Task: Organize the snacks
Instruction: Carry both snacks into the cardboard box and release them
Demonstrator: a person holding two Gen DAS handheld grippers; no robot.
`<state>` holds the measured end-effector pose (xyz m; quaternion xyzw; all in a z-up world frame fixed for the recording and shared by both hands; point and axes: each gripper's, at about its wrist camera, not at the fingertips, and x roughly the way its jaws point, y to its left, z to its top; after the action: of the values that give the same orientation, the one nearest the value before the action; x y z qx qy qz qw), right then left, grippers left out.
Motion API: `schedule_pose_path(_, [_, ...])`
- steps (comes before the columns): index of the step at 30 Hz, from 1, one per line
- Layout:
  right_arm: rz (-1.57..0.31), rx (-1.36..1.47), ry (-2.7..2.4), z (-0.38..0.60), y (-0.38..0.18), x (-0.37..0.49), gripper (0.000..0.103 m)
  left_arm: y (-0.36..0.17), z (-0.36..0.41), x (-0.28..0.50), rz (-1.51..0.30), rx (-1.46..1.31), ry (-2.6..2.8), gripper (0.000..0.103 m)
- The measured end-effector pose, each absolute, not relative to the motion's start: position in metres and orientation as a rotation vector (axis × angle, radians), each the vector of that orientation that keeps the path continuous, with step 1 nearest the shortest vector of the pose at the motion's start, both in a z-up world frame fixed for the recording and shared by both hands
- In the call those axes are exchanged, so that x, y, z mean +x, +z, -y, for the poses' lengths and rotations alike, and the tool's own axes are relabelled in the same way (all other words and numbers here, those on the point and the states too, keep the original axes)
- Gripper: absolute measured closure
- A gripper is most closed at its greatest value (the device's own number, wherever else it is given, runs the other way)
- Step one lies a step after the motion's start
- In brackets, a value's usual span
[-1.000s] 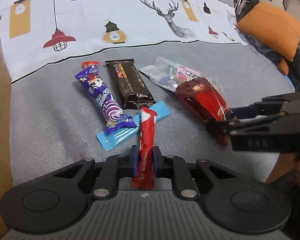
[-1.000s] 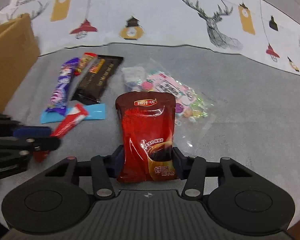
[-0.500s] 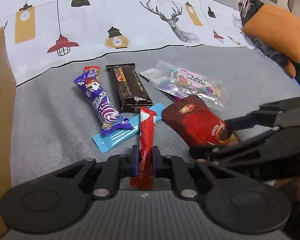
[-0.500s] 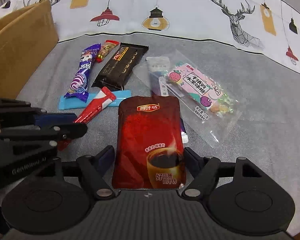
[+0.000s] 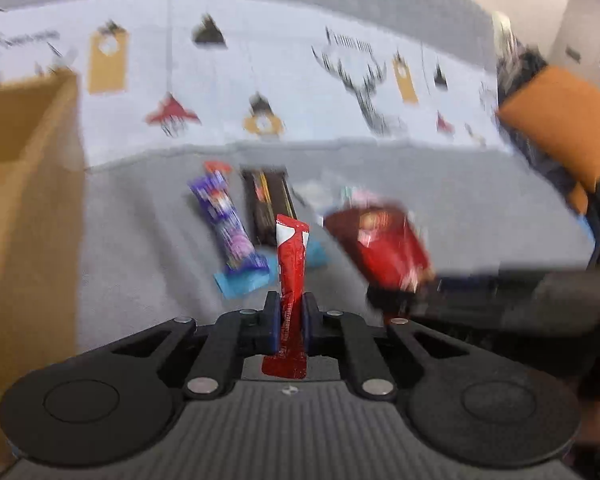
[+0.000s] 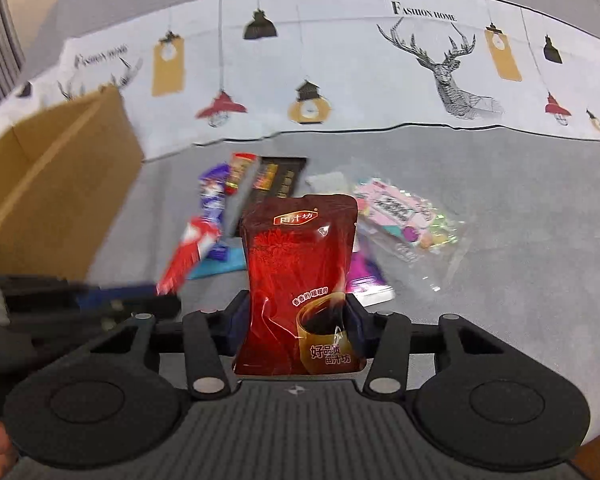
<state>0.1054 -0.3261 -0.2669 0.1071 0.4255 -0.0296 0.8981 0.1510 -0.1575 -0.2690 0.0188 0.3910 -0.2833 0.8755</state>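
L gripper (image 5: 287, 316) is clenched on the red stick sachet (image 5: 291, 268); R gripper (image 6: 298, 322) is grasping the dark red pouch (image 6: 300, 276), both lifted above the sofa seat. Keep grips firm and carry w/o swinging toward the cardboard box (image 6: 52, 184) at the seat's left edge, one at a time.

Right gripper (image 6: 298, 320): clamped on dark red coffee pouch (image 6: 300, 276), pouch upright between fingers. Left gripper (image 6: 100, 300): at left edge, blurred, pinching red stick packet (image 6: 188, 254). On grey cloth (image 6: 500, 208): purple wrapper (image 6: 214, 192), dark chocolate bar (image 6: 278, 178), blue strip (image 6: 220, 266), clear candy bag (image 6: 404, 216). Cardboard box (image 6: 56, 184): far left.
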Motion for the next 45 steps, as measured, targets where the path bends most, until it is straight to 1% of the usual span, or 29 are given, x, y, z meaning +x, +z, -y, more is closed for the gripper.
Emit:
schedule_pose_path(3, [-0.854,0.285,-0.049,0.313,-0.252,0.096,0.052,-0.236,0.133,0.146,-0.775,-0.031,-0.549,0.092])
schedule_pose_path(8, [-0.778,0.37,-0.047,0.283,-0.214,0.085,0.052,-0.198,0.079,0.149,-0.77,-0.174,-0.496,0.092])
schedule_pose_path(11, [-0.746,0.338,0.003,0.253,-0.188,0.091,0.052,-0.181,0.046,0.15,-0.73,-0.196,-0.445,0.092])
schedule_pose_path(15, [-0.698,0.289,0.082,0.21,-0.155,0.104,0.052,-0.172,0.0,0.154,-0.686,-0.224,-0.36,0.092])
schedule_pose_path(20, [-0.698,0.242,0.19,0.159,-0.134,0.128,0.052,-0.183,-0.053,0.156,-0.649,-0.231,-0.25,0.092])
schedule_pose_path(24, [-0.73,0.19,0.253,0.119,-0.137,0.147,0.052,-0.195,-0.084,0.163,-0.667,-0.275,-0.199,0.092])
schedule_pose_path(30, [-0.829,0.099,0.296,0.074,-0.176,0.17,0.052,-0.222,-0.116,0.18,-0.752,-0.33,-0.12,0.092])
schedule_pose_path(34, [-0.882,0.154,0.319,0.065,-0.198,0.176,0.052,-0.235,-0.121,0.184,-0.788,-0.331,-0.109,0.092])
schedule_pose_path(37, [-0.896,0.166,0.328,0.063,-0.209,0.175,0.052,-0.236,-0.115,0.182,-0.785,-0.298,-0.1,0.092])
schedule_pose_path(39, [-0.881,0.133,0.327,0.06,-0.211,0.173,0.051,-0.237,-0.109,0.183,-0.787,-0.267,-0.082,0.09])
schedule_pose_path(40, [-0.877,0.139,0.339,0.061,-0.211,0.172,0.044,-0.236,-0.107,0.183,-0.791,-0.256,-0.082,0.085])
schedule_pose_path(41, [-0.872,0.16,0.356,0.063,-0.21,0.173,0.037,-0.235,-0.104,0.183,-0.799,-0.244,-0.08,0.072])
schedule_pose_path(42, [-0.859,0.176,0.358,0.067,-0.208,0.17,0.028,-0.233,-0.102,0.183,-0.801,-0.247,-0.076,0.058])
schedule_pose_path(43, [-0.845,0.164,0.347,0.07,-0.205,0.168,0.022,-0.229,-0.099,0.18,-0.783,-0.234,-0.064,0.033])
schedule_pose_path(44, [-0.818,0.168,0.344,0.078,-0.201,0.163,0.02,-0.223,-0.095,0.174,-0.745,-0.21,-0.047,0.013])
schedule_pose_path(45, [-0.795,0.183,0.346,0.087,-0.198,0.157,0.017,-0.217,-0.09,0.17,-0.713,-0.191,-0.043,0.01])
